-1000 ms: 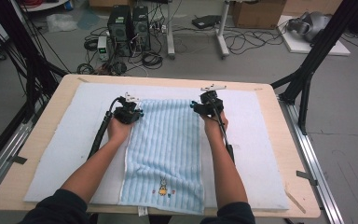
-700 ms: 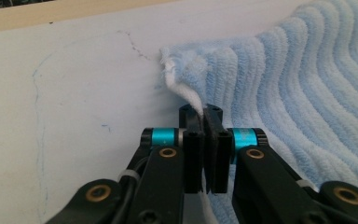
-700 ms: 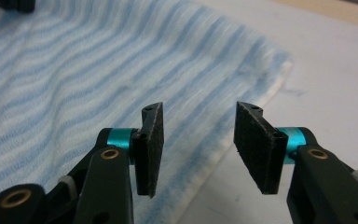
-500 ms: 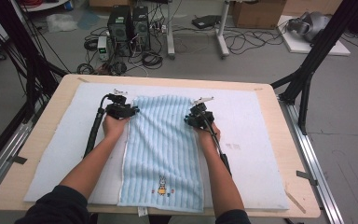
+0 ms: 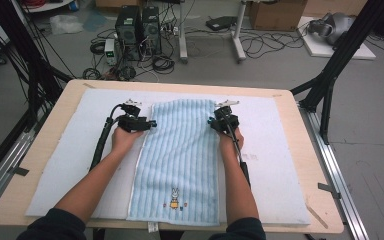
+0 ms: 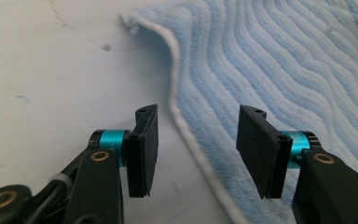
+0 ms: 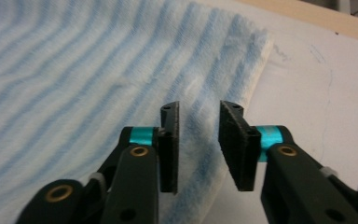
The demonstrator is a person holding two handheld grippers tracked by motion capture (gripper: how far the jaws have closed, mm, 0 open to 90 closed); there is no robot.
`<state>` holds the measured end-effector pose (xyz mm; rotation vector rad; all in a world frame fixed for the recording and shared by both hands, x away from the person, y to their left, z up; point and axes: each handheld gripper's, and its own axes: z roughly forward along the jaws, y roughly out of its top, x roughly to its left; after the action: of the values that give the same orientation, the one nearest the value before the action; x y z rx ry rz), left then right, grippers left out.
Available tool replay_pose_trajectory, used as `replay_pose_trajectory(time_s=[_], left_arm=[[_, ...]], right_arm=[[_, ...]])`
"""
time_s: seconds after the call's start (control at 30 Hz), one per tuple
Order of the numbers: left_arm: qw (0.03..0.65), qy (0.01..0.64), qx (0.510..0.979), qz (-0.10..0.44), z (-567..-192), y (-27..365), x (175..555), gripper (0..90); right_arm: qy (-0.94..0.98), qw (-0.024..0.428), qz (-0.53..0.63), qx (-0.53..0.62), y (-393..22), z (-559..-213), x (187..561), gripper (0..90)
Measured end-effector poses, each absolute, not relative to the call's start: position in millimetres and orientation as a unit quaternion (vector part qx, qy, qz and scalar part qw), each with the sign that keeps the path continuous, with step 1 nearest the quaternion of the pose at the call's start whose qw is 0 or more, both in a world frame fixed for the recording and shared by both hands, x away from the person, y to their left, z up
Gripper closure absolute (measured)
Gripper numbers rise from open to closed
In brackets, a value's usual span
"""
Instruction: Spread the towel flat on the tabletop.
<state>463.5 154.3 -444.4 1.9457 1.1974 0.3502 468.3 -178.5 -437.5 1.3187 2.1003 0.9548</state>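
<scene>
grey concrete floor is stretching behind the pale wooden table (image 5: 310, 150), with black computer towers (image 5: 137, 25) and loose cables lying beyond its far edge. a white felt mat (image 5: 70, 165) is covering most of the table, and a light blue striped terry towel (image 5: 177, 160) is lying flat on the mat's middle, running lengthwise from the far side of the mat to its near edge, where a small cartoon figure (image 5: 175, 198) is showing on the towel's near end.

the left gripper (image 5: 147, 123) is resting low at the towel's far left edge, held in the person's left hand (image 5: 124, 139). in the left gripper view its black jaws are standing apart, having just been opening, and the towel's white hemmed edge (image 6: 186, 130) is running between them without either pad pressing on it; the left pad is sitting over bare mat (image 6: 51, 70), the right pad over the towel (image 6: 279, 60).

the right gripper (image 5: 214, 121) is sitting at the towel's far right edge, held in the person's right hand (image 5: 228, 140). in the right gripper view its jaws are parted by a narrower gap, also having just been opening, and the towel (image 7: 74, 60) is lying under and between them, released, with its far right corner (image 7: 261, 44) just beyond the jaws and the mat (image 7: 326, 93) to the right of it.

both forearms are reaching in along the towel's two long sides.
</scene>
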Motion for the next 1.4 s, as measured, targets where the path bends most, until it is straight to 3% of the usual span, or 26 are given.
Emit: replay_pose_trajectory(time_s=[0.07, 0.17, 0.43, 0.47, 0.53, 0.7, 0.77, 0.83, 0.97, 1.03, 1.13, 1.4], left_arm=[[0.385, 0.459, 0.784, 0.162, -445, 147, 461, 51.4], [0.379, 0.433, 0.8, 0.17, -444, 142, 459, 85.1], [0.397, 0.483, 0.758, 0.187, -447, 158, 470, 87.0], [0.402, 0.487, 0.754, 0.181, -448, 159, 471, 87.0], [0.406, 0.487, 0.753, 0.178, -450, 161, 472, 87.0], [0.415, 0.497, 0.74, 0.184, -451, 162, 476, 86.6], [0.423, 0.507, 0.729, 0.182, -451, 165, 476, 79.3], [0.427, 0.512, 0.726, 0.17, -451, 169, 476, 59.5], [0.451, 0.49, 0.734, 0.133, -452, 173, 470, 45.9], [0.462, 0.475, 0.737, 0.136, -451, 174, 463, 46.1], [0.47, 0.453, 0.746, 0.132, -450, 175, 452, 42.6], [0.5, 0.417, 0.746, 0.138, -446, 187, 424, 32.5]], right_arm=[[0.765, 0.226, 0.365, 0.48, -179, -433, 464, 59.7], [0.774, 0.216, 0.369, 0.467, -178, -429, 454, 55.7], [0.804, 0.199, 0.335, 0.449, -172, -442, 439, 56.8], [0.802, 0.195, 0.337, 0.452, -172, -444, 441, 59.2], [0.8, 0.2, 0.342, 0.45, -172, -444, 444, 83.3], [0.808, 0.273, 0.301, 0.427, -158, -444, 454, 87.1], [0.804, 0.29, 0.294, 0.427, -155, -446, 460, 85.8], [0.799, 0.286, 0.3, 0.435, -155, -446, 463, 79.3], [0.789, 0.269, 0.33, 0.442, -162, -440, 457, 65.4], [0.782, 0.253, 0.351, 0.449, -166, -436, 453, 54.0], [0.778, 0.246, 0.365, 0.448, -171, -430, 443, 47.4], [0.778, 0.235, 0.389, 0.434, -186, -420, 411, 40.0]])
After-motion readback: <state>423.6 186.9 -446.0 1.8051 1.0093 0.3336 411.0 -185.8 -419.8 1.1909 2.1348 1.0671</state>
